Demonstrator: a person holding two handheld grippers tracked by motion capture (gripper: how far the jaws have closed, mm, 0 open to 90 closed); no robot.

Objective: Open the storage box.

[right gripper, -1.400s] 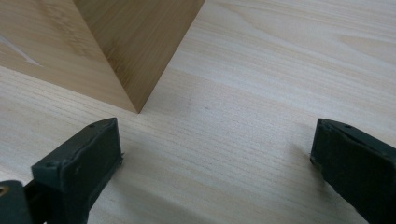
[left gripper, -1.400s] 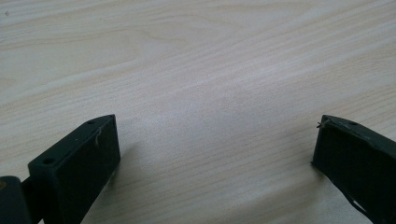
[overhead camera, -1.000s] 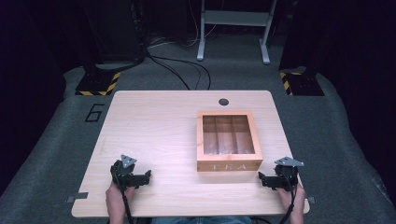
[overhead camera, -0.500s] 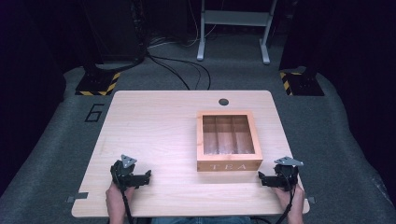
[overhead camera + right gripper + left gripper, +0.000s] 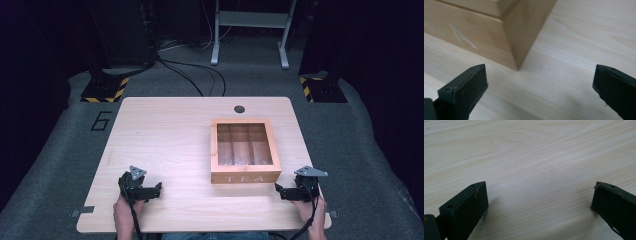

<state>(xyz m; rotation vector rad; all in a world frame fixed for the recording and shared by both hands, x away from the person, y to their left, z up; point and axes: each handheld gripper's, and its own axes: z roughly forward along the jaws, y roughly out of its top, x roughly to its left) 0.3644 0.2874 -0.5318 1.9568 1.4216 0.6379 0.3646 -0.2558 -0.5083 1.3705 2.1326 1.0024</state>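
**Both grippers parked near the tea box, nothing moved**

Set against the high view half a second and a full second ago, nothing has shifted: both grippers and the box sit in the same spots on the pale wooden table.

The left black two-jaw gripper rests on the table well to the left of the light wooden tea box with the glass-paned lid, near the table's front edge. In the left gripper view its jaws stand wide apart with bare wood grain between them, holding nothing.

The tea box lies right of the table's middle, lid closed, flat on the surface. Its front face, lettered "TEA", points toward the person; its three inner compartments run front to back. The box looks close to square from above, so its long axis is hard to call, perhaps slightly front to back.

The right black two-jaw gripper sits just beside the box's front right corner, apart from it. In the right gripper view its jaws are spread wide and empty, that corner of the box ahead between them.
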